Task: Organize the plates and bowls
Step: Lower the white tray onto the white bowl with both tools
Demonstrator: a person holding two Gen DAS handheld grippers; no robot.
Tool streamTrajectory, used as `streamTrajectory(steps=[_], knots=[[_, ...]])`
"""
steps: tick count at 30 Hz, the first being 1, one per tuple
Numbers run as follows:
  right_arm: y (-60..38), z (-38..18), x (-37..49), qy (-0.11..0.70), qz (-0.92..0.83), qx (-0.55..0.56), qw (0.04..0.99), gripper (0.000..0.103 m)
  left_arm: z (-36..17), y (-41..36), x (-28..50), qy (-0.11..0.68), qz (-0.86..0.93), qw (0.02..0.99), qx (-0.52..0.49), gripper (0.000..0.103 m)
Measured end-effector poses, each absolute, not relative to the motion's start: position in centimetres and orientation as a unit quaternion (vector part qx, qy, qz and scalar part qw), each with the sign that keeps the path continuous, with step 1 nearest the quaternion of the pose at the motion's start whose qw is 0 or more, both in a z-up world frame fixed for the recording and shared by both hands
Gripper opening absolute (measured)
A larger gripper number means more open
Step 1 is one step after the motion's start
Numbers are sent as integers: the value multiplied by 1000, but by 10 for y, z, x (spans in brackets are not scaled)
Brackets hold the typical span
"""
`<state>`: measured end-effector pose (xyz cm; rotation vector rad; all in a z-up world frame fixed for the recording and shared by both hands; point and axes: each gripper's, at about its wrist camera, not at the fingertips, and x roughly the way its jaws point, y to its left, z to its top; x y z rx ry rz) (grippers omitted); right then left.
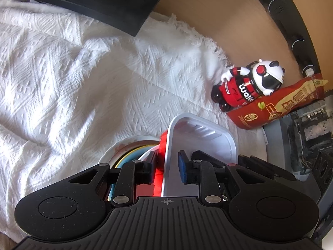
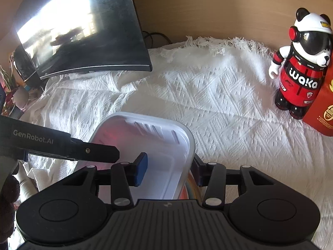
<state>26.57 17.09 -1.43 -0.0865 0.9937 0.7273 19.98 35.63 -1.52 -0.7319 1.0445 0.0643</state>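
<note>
Together, left tongs (image 1: 166, 167) and right tongs (image 2: 169, 169) each clench opposite walls of the white tray (image 2: 164, 137).

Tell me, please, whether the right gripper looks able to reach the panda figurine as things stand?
Probably not yet: the right gripper straddles the white tray's rim, apparently gripping it. The cloth towards the panda figurine lies bare.
</note>
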Motion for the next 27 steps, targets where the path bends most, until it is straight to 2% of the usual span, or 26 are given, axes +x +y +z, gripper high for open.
streamTrajectory(steps=[27], knots=[[162, 6, 230, 439, 338, -33, 832, 45, 3, 366, 164, 462, 16, 804, -373, 23]])
